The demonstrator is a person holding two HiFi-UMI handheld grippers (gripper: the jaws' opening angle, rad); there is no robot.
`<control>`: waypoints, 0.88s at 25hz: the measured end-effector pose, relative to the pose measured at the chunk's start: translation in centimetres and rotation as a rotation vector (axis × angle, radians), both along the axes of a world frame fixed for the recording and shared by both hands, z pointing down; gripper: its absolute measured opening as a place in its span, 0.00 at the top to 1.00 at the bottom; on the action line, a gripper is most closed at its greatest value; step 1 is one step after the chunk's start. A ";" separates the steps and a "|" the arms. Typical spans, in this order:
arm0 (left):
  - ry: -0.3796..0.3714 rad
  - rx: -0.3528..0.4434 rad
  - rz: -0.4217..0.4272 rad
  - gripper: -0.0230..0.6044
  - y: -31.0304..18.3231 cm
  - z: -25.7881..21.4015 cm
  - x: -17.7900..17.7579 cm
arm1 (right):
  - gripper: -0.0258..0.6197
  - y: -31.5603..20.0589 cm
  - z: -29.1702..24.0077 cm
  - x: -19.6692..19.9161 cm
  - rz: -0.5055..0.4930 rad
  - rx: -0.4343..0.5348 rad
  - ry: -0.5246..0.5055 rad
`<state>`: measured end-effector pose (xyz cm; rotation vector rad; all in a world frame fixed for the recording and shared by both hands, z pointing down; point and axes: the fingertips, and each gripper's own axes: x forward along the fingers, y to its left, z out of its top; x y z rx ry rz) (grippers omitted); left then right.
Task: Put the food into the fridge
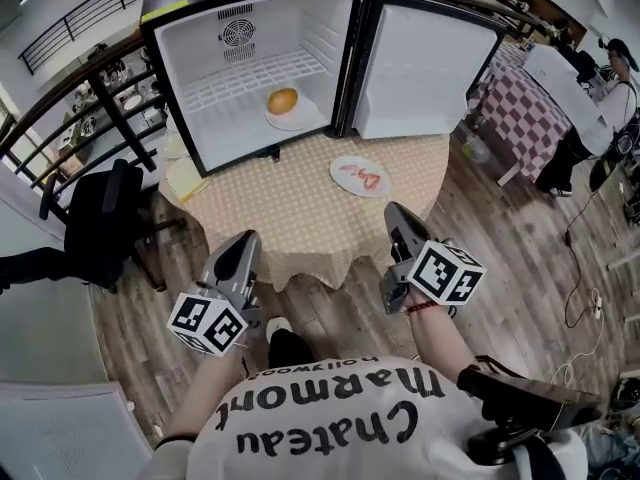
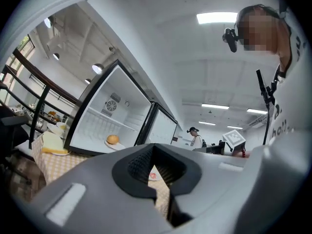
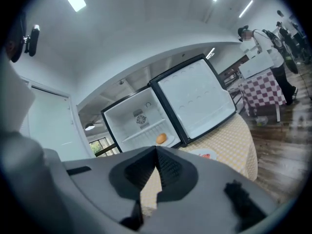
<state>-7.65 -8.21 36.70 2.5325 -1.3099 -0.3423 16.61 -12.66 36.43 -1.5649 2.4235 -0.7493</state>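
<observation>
The mini fridge (image 1: pixel 250 28) stands open at the far side of the round counter (image 1: pixel 300 218). Its door (image 1: pixel 425 68) is swung out to the right. On the fridge floor, toward the front, a white plate (image 1: pixel 300 120) carries a round, golden-brown bun (image 1: pixel 283 100); being round, the bun shows no clear long axis.

A second plate (image 1: pixel 345 183) sits on the counter just outside the fridge, near the foot of the door. The reddish food (image 1: pixel 362 176) on it lies roughly left to right, but it is too small to tell which way it points.

Both tools hover at the near edge of the counter, well apart from both plates and pointing toward the fridge. The left hand-held gripper (image 1: pixel 243 243) has its jaws together with nothing between them. The right hand-held gripper (image 1: pixel 397 213) is likewise closed and empty.
</observation>
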 end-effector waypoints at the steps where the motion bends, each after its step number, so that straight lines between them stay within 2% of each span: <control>1: 0.008 0.009 -0.014 0.96 1.2 -0.1 0.6 | 0.94 1.2 -0.1 0.7 -0.014 0.006 -0.001; 5: 0.023 0.024 -0.060 0.96 6.0 -0.4 3.2 | 0.94 5.6 -0.2 3.0 -0.056 0.015 0.007; 11: 0.050 0.007 -0.079 0.96 11.1 -0.3 6.9 | 0.94 11.1 0.1 6.1 -0.081 0.007 0.027; 16: 0.036 0.033 -0.064 0.96 13.5 -0.7 8.8 | 0.94 13.3 0.5 7.2 -0.096 -0.002 0.026; 22: 0.035 0.030 -0.075 0.96 15.2 -0.8 9.4 | 0.94 14.4 0.3 7.7 -0.107 0.001 0.026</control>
